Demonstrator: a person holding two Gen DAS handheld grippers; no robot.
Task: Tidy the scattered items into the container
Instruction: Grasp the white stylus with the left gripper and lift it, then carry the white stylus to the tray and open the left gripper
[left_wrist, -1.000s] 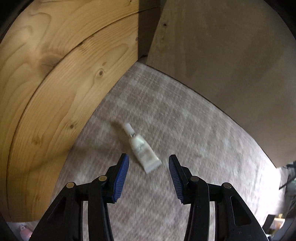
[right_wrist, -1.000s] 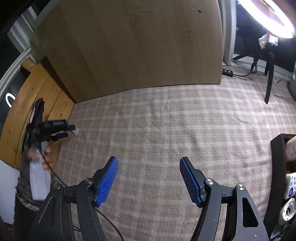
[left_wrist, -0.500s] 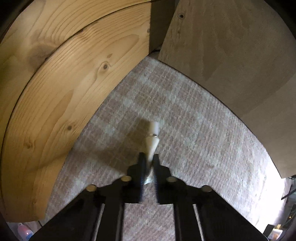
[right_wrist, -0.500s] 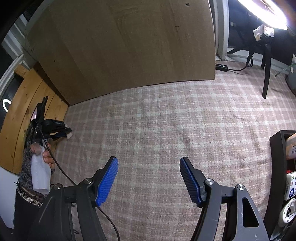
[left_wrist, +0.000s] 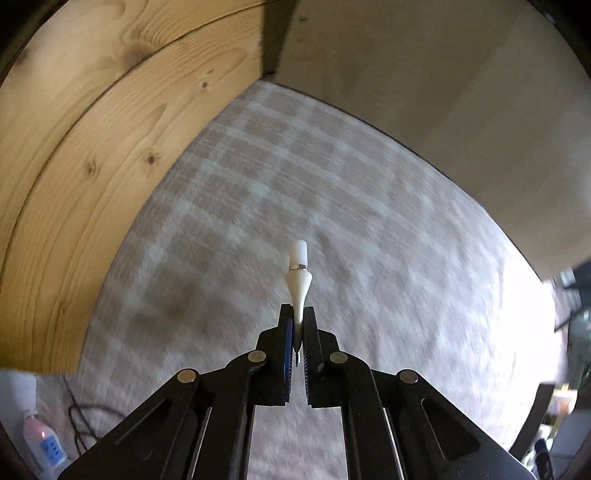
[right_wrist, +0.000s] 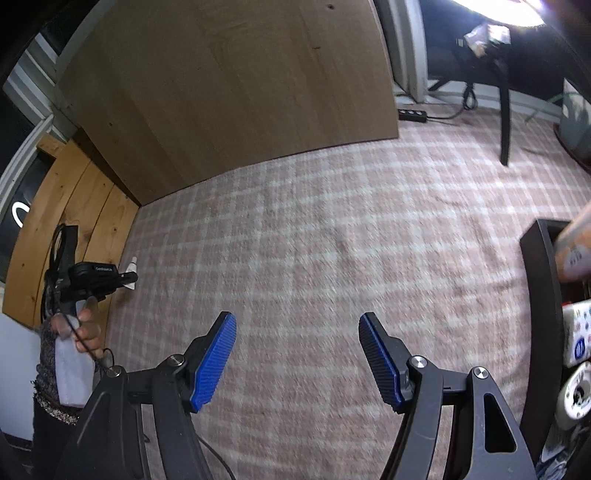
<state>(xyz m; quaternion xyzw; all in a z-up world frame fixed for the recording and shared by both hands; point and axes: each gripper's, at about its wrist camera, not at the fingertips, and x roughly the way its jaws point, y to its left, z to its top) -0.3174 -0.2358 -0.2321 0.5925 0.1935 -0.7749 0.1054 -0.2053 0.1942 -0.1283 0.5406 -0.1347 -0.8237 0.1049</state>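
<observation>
Change: since a second ago the left gripper (left_wrist: 298, 325) has closed on the tube (left_wrist: 297, 280), which lay loose on the rug (left_wrist: 369, 229).
Left view: gripper clenched on the tube's flat end, white cap pointing away, tube lifted above the rug near the plank wall (left_wrist: 92, 140).
Right view: right gripper (right_wrist: 297, 354) released, nothing between its pads, over the rug; container (right_wrist: 543, 295) at right, holding items; left gripper far left, tube in it.

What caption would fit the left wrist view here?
Left gripper shut on a small white tube, cap pointing away, above the checked carpet near the wooden boards.
</observation>
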